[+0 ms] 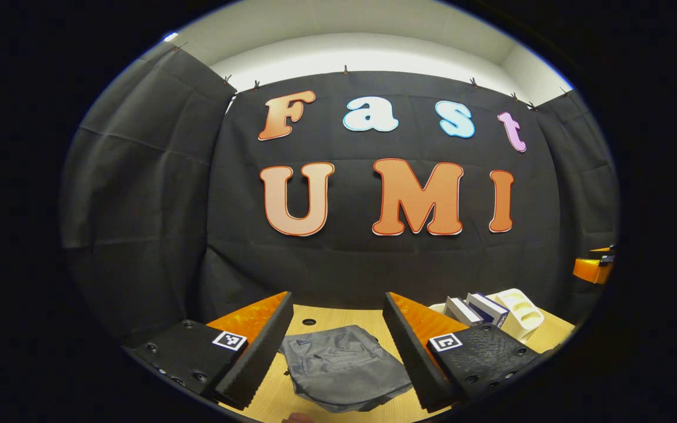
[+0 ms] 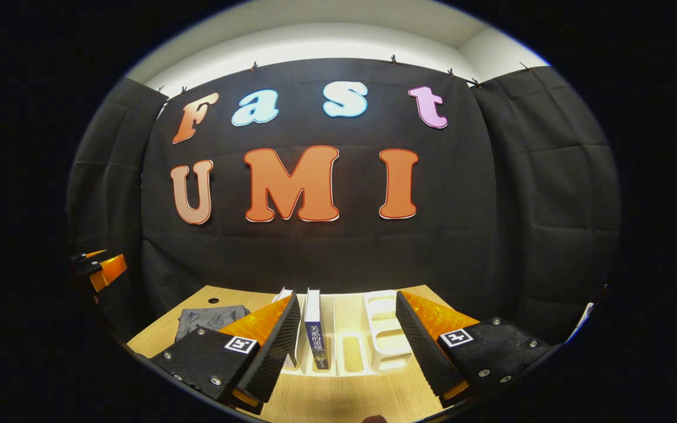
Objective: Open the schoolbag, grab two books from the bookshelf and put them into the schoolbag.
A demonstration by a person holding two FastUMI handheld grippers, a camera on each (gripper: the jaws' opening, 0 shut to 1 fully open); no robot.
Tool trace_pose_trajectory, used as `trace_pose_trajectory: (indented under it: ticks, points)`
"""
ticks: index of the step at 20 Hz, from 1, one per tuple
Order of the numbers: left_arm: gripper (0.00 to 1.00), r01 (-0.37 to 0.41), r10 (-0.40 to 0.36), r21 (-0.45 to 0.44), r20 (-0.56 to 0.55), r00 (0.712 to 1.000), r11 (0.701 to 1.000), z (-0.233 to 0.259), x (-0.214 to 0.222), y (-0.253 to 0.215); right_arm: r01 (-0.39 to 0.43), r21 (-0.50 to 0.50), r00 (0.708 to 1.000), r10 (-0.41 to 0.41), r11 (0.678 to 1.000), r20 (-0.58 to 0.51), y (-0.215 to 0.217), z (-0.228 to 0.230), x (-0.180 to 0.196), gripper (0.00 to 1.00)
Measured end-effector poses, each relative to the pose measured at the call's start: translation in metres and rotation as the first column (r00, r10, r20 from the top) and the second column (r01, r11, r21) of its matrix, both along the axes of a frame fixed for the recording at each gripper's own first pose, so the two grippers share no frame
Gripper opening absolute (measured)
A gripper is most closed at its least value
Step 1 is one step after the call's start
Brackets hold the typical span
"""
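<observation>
- Both fingers gape, empty: left gripper (image 1: 337, 346) over the grey schoolbag (image 1: 344, 367), limp on the worktop (image 2: 338, 399); I'd pinch its zipper edge.
- Right gripper (image 2: 347, 341) faces stiff upright books (image 2: 315, 335) in the white bookshelf (image 2: 388, 338); I'd clamp the spines.

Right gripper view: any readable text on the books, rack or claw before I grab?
Book spine, standing in the white book rack: vertical characters, too small to read reliably.
Square markers on the right claw: coded patterns, no words.
</observation>
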State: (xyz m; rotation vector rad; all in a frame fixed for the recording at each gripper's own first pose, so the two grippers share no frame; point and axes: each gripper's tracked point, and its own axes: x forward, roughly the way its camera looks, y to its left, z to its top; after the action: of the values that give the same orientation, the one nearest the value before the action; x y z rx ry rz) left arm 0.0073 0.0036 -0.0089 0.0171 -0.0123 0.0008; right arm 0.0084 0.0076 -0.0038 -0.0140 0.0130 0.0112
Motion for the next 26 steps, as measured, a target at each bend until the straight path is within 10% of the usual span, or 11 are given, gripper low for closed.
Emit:
trace_pose_trajectory:
  ticks: [13,26]
  points:
    - [0.97,0.055,-0.017,0.329,-0.118,0.993,0.943,-0.041,0.026,-0.002,0.051,0.04,0.994,-0.047,0.998,-0.094,-0.021,-0.038,0.002,0.97]
    - [0.97,0.422,-0.08,0.629,-0.497,0.864,0.652,-0.251,0.035,-0.062,0.172,0.038,0.958,-0.159,0.984,-0.238,-0.073,-0.095,-0.005,0.97]
